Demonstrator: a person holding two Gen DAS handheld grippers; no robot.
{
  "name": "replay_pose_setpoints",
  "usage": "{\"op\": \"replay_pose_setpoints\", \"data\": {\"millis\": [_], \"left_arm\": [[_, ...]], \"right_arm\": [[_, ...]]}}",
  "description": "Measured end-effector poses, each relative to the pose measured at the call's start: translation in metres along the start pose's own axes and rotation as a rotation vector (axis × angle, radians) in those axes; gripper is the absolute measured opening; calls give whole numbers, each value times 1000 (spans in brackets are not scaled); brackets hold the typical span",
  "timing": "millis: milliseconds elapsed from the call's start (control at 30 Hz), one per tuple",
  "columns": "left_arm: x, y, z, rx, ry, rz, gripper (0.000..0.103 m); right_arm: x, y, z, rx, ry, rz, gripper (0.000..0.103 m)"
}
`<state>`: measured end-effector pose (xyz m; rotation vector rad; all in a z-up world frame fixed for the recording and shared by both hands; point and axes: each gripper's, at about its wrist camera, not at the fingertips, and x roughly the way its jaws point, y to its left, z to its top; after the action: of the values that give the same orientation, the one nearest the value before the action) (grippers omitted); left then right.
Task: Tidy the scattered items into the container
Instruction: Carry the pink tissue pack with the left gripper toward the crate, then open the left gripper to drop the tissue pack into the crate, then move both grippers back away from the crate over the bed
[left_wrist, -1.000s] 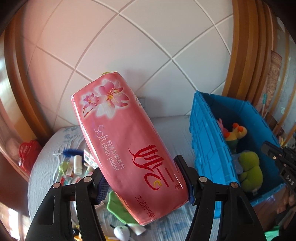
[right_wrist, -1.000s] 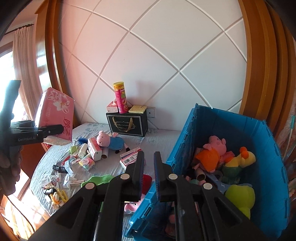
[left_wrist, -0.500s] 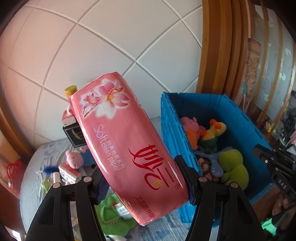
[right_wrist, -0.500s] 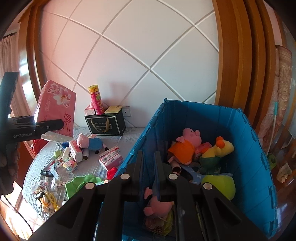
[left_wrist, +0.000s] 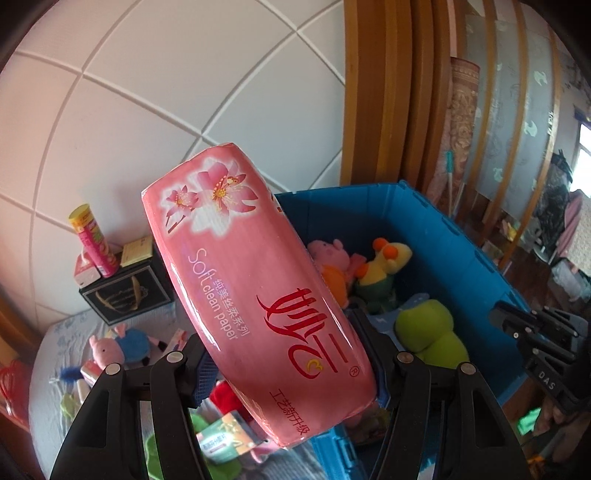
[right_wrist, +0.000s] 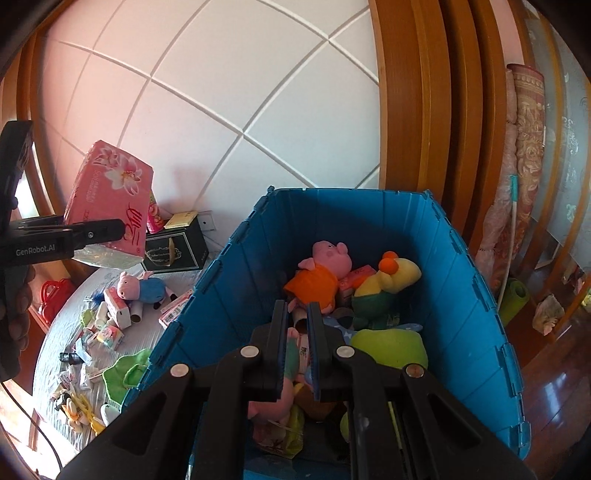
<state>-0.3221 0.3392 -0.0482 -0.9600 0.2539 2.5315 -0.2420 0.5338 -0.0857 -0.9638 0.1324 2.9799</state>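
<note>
The left claw (left_wrist: 288, 354) is grasping the pink tissue pack (left_wrist: 255, 291) across its lower half, holding it tilted at frame centre, clear of the clutter, so it can pass over the blue container (left_wrist: 461, 236) wall at right. The right claw (right_wrist: 297, 347) is clenched on nothing, hanging above the container's soft toys (right_wrist: 325, 266). Small items (right_wrist: 110, 325) are lying scattered on the bed (right_wrist: 51, 347) at lower left, awaiting collection.

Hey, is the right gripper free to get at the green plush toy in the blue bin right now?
Probably yes. The right gripper hangs shut and empty above the open blue bin, and the green plush toy lies uncovered on top just beside its fingers. It would need to open first.
</note>
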Motion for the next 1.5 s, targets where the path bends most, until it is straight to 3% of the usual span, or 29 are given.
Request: {"op": "replay_pose_setpoints", "data": {"millis": [600,900,967,1000,1033,1067,1100,1133,1167,1500], "left_arm": [[85,-72,37,100,61,-129,64],[108,-92,46,111,70,-170,64],[109,-94,48,105,66,-193,67],[109,-95,49,107,63,-206,78],[109,-98,49,119,62,-206,103],[108,-99,50,125,53,-197,102],[106,-97,50,124,44,-183,103],[106,-94,49,117,40,-171,102],[106,-90,48,106,41,-160,102],[85,-32,18,9,48,-118,103]], "right_arm": [[30,-55,-1,68,52,-72,10],[41,-68,-1,80,75,-91,10],[41,-69,-1,79,69,-93,10],[40,-69,-1,79,61,-95,11],[39,-69,-1,76,53,-105,11],[39,-69,0,76,49,-115,16],[39,-70,0,80,44,-120,43],[38,-70,0,83,37,-116,77],[36,-71,0,84,27,-110,87],[31,-46,4,35,12,-26,93]]}}
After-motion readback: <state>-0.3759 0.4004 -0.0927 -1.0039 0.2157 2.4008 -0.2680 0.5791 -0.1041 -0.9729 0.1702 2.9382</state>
